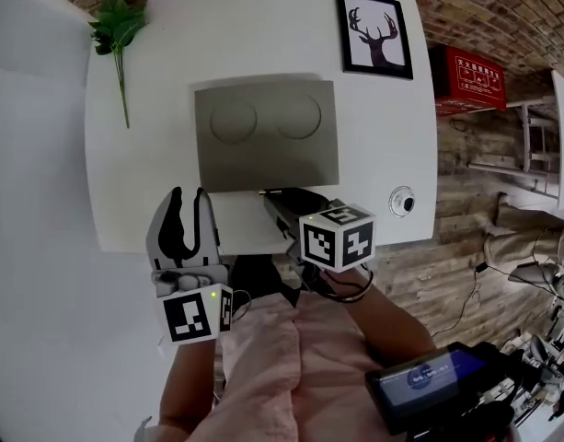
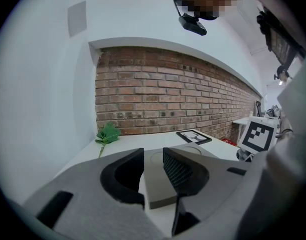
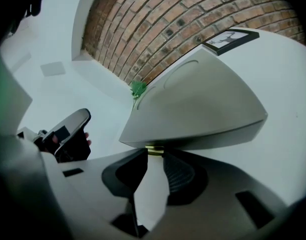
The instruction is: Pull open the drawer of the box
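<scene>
Centrally on the white table (image 1: 134, 201) sits the grey box (image 1: 263, 132), a flat block with two round dents in its top and its front towards the person. At the middle of that front, low down, is a small brass knob (image 3: 153, 148). The right gripper (image 3: 154, 155) is at this front and points down at a slant. Its jaws are closed onto the knob, which fills the narrow gap between their tips. In the head view its marker cube (image 1: 338, 238) hangs just off the table's near edge and covers the jaws. The front still looks flush under the box's top, with no drawer drawn out. The left gripper (image 2: 153, 158) hovers near the table's near edge, left of the right one and short of the box. Its jaws stand apart and nothing is between them; the box's near corner only shows beyond the gap. A green sprig (image 1: 116, 26) lies at the far left corner. A framed deer picture (image 1: 375, 33) lies at the far right. A small round disc (image 1: 402, 200) rests by the right edge.
</scene>
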Demonstrator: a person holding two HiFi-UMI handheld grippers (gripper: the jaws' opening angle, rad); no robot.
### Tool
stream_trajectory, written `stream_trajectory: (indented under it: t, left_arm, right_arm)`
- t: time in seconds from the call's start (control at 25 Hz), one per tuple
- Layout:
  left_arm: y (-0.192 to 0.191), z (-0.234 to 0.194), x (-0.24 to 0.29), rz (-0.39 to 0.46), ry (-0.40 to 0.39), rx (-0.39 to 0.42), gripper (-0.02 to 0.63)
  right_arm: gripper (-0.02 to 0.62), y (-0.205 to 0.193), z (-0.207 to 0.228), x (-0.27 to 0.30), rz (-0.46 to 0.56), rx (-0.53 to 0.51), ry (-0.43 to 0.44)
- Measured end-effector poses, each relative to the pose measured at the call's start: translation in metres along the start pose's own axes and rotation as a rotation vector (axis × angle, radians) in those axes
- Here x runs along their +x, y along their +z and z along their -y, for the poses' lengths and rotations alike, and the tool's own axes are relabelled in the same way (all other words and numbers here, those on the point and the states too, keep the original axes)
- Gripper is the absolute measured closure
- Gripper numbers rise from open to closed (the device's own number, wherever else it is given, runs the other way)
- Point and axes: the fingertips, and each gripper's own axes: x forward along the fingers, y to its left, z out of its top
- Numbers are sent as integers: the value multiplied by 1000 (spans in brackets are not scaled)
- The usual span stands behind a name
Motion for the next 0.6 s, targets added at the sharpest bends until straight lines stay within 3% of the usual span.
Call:
stream_trajectory:
  t: [0.6]
  left_arm:
    - [6,3,-20,15,8,19,477]
  right_arm:
    - [515,-11,-3,-6,12,14,10]
